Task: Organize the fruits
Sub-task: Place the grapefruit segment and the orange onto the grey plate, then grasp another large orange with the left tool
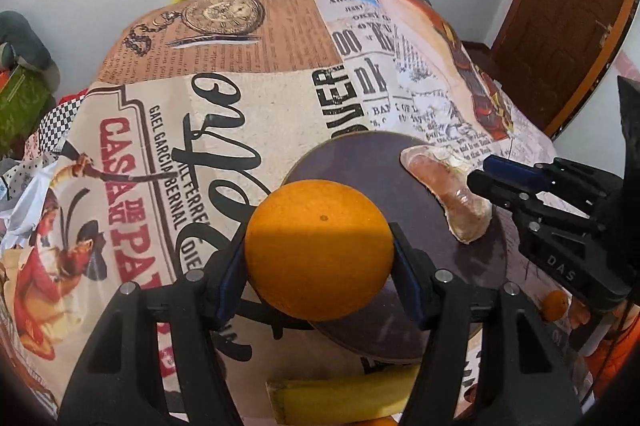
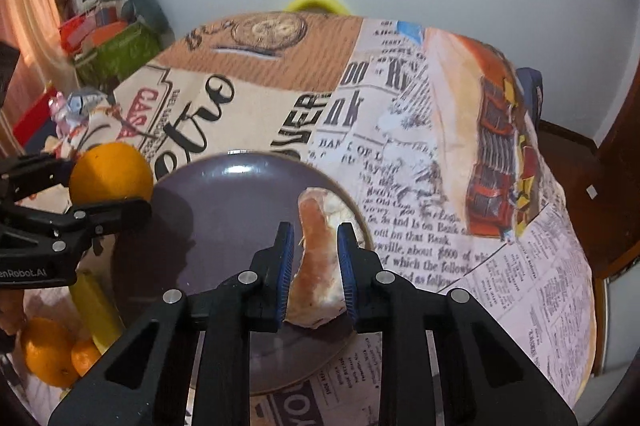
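The left tool (image 1: 320, 258) is gripping a whole orange (image 1: 318, 250), hiding the near plate (image 2: 224, 194) rim, while the right tool (image 2: 312, 266) is closing tight on a peeled citrus segment (image 2: 316, 250), its lower end obscured, above the worktop (image 1: 248, 98).

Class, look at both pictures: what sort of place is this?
Probably a room in a home: a table under a printed tablecloth, a dark plate with fruit nearby, a wooden door.

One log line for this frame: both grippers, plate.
left gripper: shut on orange | right gripper: shut on peeled fruit segment | purple plate: below both
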Demonstrator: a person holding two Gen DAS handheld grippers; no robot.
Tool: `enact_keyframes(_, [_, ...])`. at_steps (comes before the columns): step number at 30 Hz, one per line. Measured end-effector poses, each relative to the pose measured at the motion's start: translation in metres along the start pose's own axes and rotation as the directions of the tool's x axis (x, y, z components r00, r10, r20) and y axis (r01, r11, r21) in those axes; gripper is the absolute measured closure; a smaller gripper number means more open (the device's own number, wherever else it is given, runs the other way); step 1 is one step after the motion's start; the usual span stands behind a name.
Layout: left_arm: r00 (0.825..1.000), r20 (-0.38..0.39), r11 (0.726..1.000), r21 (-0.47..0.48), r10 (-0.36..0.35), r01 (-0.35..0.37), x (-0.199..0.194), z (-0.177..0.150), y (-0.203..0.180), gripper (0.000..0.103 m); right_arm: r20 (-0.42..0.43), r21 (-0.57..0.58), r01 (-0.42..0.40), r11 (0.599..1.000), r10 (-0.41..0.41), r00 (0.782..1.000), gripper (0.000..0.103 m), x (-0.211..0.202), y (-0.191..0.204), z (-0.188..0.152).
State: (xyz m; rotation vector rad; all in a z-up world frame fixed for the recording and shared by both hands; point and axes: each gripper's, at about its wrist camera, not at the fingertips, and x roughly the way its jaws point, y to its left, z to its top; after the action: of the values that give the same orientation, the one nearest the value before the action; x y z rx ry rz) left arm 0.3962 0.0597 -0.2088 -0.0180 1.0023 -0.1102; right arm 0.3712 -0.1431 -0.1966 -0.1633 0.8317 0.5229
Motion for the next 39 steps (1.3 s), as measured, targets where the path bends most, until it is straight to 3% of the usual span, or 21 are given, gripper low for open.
enact_keyframes(8, [0.993,-0.116,1.0,-0.009,0.0,-0.001,0.028,0.0,-0.002,0.039,0.036,0.03,-0.024,0.999,0.023,0.999,0.083,-0.014,-0.005,0.002])
enact_keyframes(11, [0.996,-0.085,1.0,0.007,-0.004,0.004,0.023,-0.001,-0.006,0.036,0.047,0.029,-0.025,0.999,0.024,0.999,0.083,-0.02,-0.004,0.0])
enact_keyframes(14, [0.999,-0.028,0.999,0.032,0.037,-0.036,0.009,0.0,-0.011,0.023,0.054,0.029,-0.028,0.999,0.027,0.998,0.083,-0.027,-0.002,-0.002])
enact_keyframes(19, [0.999,0.0,0.998,0.032,0.053,-0.053,-0.013,-0.003,-0.009,0.023,0.066,0.008,-0.03,1.0,0.03,0.997,0.082,-0.044,0.007,-0.008])
enact_keyframes(24, [0.997,0.037,0.998,0.001,0.067,-0.067,-0.049,-0.017,0.0,0.023,0.092,0.006,-0.047,0.999,0.046,0.995,0.074,-0.071,0.019,-0.019])
enact_keyframes(33, [0.995,0.067,0.997,-0.029,0.072,-0.07,-0.102,-0.06,0.004,0.023,0.098,0.005,-0.07,0.998,0.069,0.993,0.056,-0.111,0.053,-0.049])
enact_keyframes(35, [0.994,0.071,0.996,-0.029,0.083,-0.081,-0.111,-0.072,0.004,0.023,0.094,0.011,-0.069,0.998,0.067,0.993,0.039,-0.116,0.061,-0.057])
enact_keyframes(39, [0.996,0.055,0.996,-0.049,0.075,-0.072,-0.123,-0.098,0.01,0.023,0.083,0.005,-0.055,0.998,0.054,0.995,0.022,-0.117,0.076,-0.072])
